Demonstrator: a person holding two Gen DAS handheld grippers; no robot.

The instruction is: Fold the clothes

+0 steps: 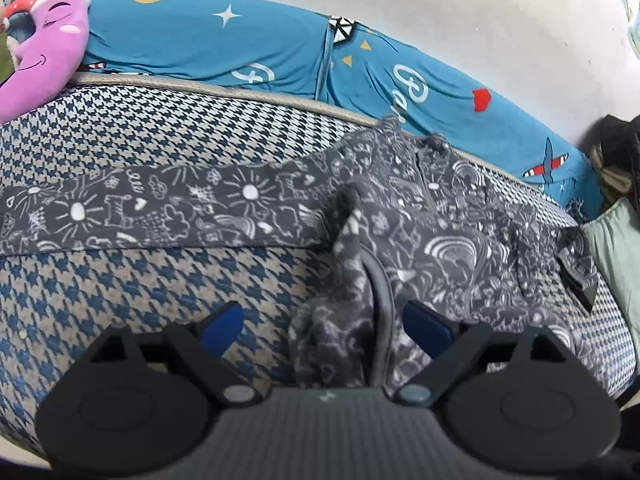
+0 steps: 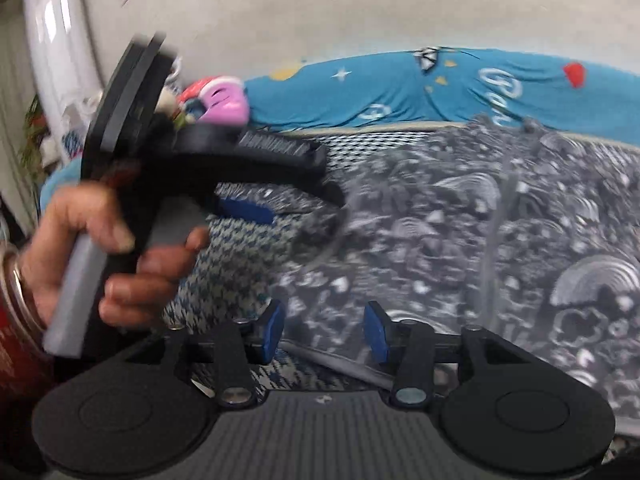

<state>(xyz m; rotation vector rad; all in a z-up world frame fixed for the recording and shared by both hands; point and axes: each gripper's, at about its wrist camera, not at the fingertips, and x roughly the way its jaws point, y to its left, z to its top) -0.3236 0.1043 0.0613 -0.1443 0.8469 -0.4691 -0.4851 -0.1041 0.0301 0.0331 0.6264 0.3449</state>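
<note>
A dark grey garment with white doodle print [image 1: 420,216] lies rumpled on a blue-and-beige houndstooth cover [image 1: 140,280]. One sleeve [image 1: 140,208] stretches out flat to the left. My left gripper [image 1: 326,328] is open wide, low over the garment. A bunched fold with a grey hem [image 1: 348,320] sits between its blue pads, which do not pinch it. In the right wrist view the garment [image 2: 460,220] fills the right half. My right gripper [image 2: 324,334] is open just above the garment's near edge. A hand [image 2: 120,264] holds the left gripper [image 2: 288,216] at left.
A blue bolster with star and letter prints [image 1: 260,48] runs along the back against a pale wall. A pink plush toy [image 1: 44,52] lies at the far left. Dark clothes [image 1: 620,152] and a pale green cloth [image 1: 616,248] sit at the right. A white standing unit [image 2: 56,48] is blurred.
</note>
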